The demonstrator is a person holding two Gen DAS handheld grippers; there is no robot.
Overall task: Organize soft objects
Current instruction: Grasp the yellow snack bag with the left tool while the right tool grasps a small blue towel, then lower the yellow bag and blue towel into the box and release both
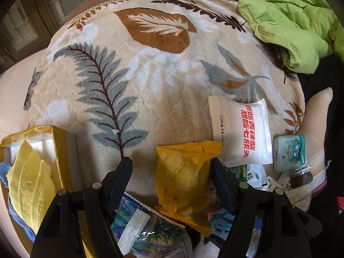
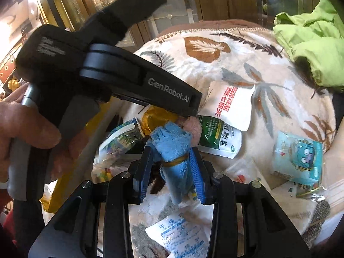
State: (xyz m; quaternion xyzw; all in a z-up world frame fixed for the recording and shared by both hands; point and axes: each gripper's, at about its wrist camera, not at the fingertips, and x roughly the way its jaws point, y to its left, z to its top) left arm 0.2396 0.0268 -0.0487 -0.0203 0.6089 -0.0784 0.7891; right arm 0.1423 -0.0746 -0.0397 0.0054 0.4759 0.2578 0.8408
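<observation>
In the left wrist view, a yellow packet (image 1: 185, 176) with a sponge cake inside lies on the leaf-patterned blanket (image 1: 129, 75), between the jaws of my left gripper (image 1: 171, 161). It rests against the right finger, with a clear gap to the left finger (image 1: 122, 174), so the gripper is open. In the right wrist view, my right gripper (image 2: 171, 149) is shut on a rolled blue towel (image 2: 174, 146) tied with a gold band. The left gripper's black body (image 2: 129, 81), held by a hand (image 2: 32, 129), hangs just beyond the towel.
A gold-rimmed box (image 1: 58, 150) at the left holds yellow cloths (image 1: 30, 182). Around lie a white packet with red letters (image 2: 232, 105), a green sachet (image 2: 219, 137), a teal tissue pack (image 2: 298, 159), a clear printed bag (image 1: 146, 228) and a green jacket (image 1: 290, 28).
</observation>
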